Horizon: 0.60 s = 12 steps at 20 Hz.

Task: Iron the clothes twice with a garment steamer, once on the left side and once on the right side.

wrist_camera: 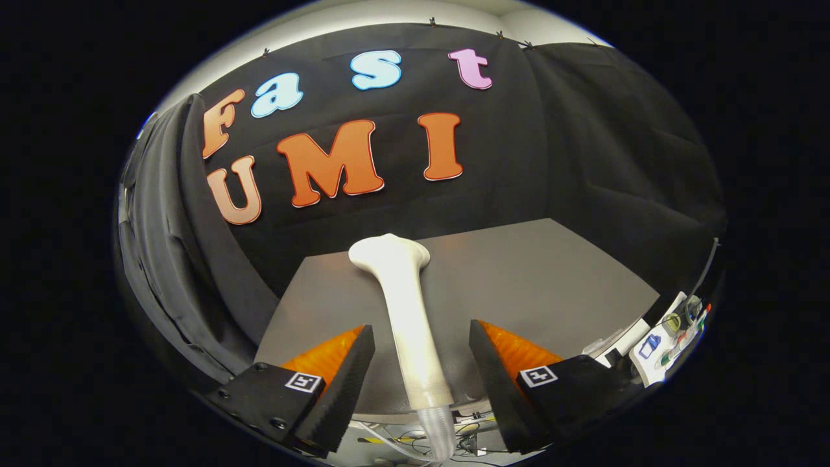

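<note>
Between the gripper's (421, 370) spread fingers — untouched — stands the steamer (405, 311).

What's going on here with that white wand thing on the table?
A person is working a handheld gripper in a booth, aiming to steam clothes. Its two fingers are spread wide on either side of a white garment steamer, which lies on the grey table with its head pointing toward the back wall. The fingers are not touching the handle, so it hasn't been picked up yet.
</note>
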{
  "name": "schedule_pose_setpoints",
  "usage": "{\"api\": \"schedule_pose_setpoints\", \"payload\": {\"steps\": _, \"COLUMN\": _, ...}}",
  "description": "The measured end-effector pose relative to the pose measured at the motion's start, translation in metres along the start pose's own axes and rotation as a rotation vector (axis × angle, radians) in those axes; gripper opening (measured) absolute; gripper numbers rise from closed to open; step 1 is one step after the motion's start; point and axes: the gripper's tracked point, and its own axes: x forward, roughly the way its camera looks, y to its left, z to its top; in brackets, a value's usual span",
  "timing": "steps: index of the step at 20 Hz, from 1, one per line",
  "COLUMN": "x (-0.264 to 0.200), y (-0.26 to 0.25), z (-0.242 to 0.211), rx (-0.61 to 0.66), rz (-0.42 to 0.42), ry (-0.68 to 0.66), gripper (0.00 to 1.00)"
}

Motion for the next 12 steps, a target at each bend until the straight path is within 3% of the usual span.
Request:
{"api": "schedule_pose_setpoints", "payload": {"steps": 8, "x": 0.023, "y": 0.004, "z": -0.010, "rx": 0.026, "rz": 0.033, "ry": 0.059, "gripper": 0.69}}
{"api": "schedule_pose_setpoints", "payload": {"steps": 12, "x": 0.026, "y": 0.007, "z": -0.015, "rx": 0.030, "rz": 0.047, "ry": 0.082, "gripper": 0.62}}
